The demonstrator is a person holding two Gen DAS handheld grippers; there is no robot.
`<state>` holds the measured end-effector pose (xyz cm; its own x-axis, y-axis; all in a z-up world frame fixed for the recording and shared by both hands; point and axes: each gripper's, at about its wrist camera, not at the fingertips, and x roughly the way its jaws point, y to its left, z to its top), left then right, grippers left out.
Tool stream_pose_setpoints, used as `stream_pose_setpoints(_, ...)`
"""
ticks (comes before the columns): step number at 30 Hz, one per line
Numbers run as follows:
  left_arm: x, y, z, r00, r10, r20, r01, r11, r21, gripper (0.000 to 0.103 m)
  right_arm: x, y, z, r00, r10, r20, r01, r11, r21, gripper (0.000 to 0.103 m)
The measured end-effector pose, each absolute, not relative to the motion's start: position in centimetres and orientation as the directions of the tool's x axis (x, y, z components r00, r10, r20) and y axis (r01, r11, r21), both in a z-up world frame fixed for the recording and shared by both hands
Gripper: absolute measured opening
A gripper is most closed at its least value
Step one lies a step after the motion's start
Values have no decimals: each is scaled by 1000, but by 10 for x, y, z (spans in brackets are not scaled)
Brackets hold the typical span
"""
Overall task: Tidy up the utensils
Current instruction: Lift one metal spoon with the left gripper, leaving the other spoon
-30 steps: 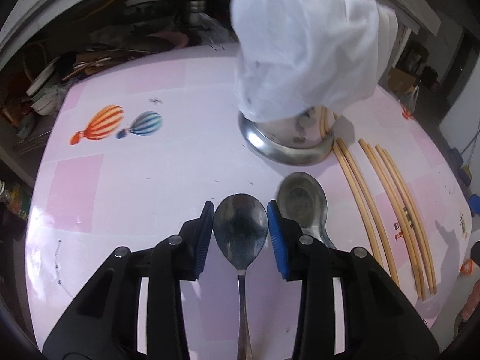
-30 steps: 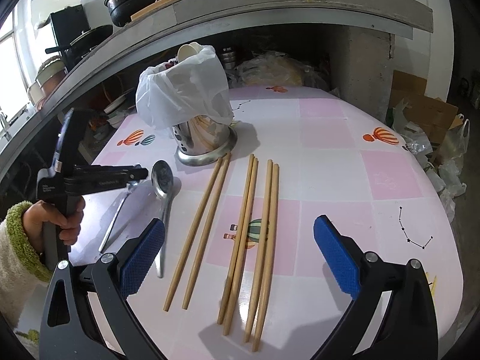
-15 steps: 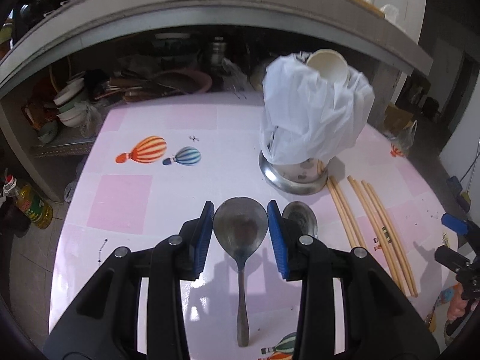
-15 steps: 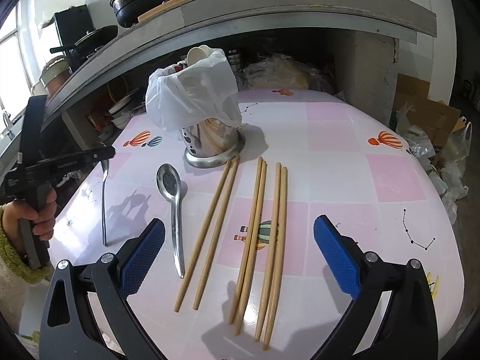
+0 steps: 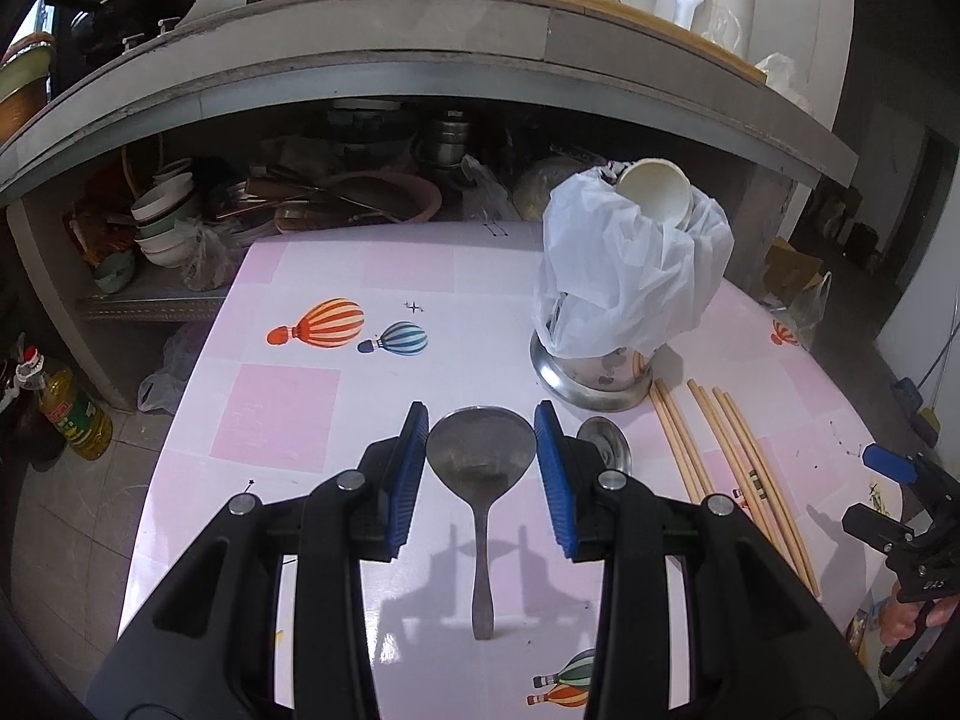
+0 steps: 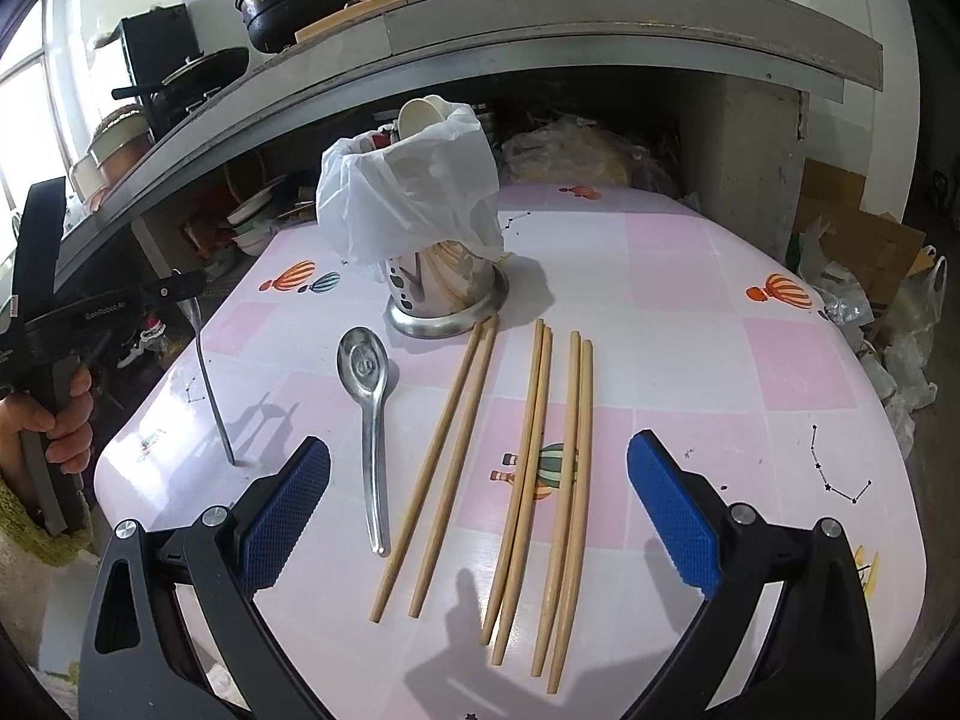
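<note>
Left gripper [image 5: 481,468] clamps spoon [image 5: 480,462] by bowl, lifted, handle tip near table [image 5: 288,420]. Right gripper [image 6: 480,510] wide open, empty, above chopsticks [image 6: 540,450]. Step: carrying spoon. Next likely: swing to holder [image 5: 600,372], drop handle-first past bag [image 5: 630,276].

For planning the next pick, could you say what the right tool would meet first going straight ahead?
Probably the chopsticks on the table, near their ends beside the metal holder; depth is hard to judge.
</note>
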<state>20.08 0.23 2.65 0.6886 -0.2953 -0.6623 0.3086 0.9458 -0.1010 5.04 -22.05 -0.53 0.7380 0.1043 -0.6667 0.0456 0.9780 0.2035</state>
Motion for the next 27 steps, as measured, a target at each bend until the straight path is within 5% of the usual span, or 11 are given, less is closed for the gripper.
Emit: stream_pose_setpoints(27, 197, 18, 39, 720, -297, -627, 290, 950, -117, 35, 62, -207, 3, 751, 135, -646, 3, 978, 207, 97)
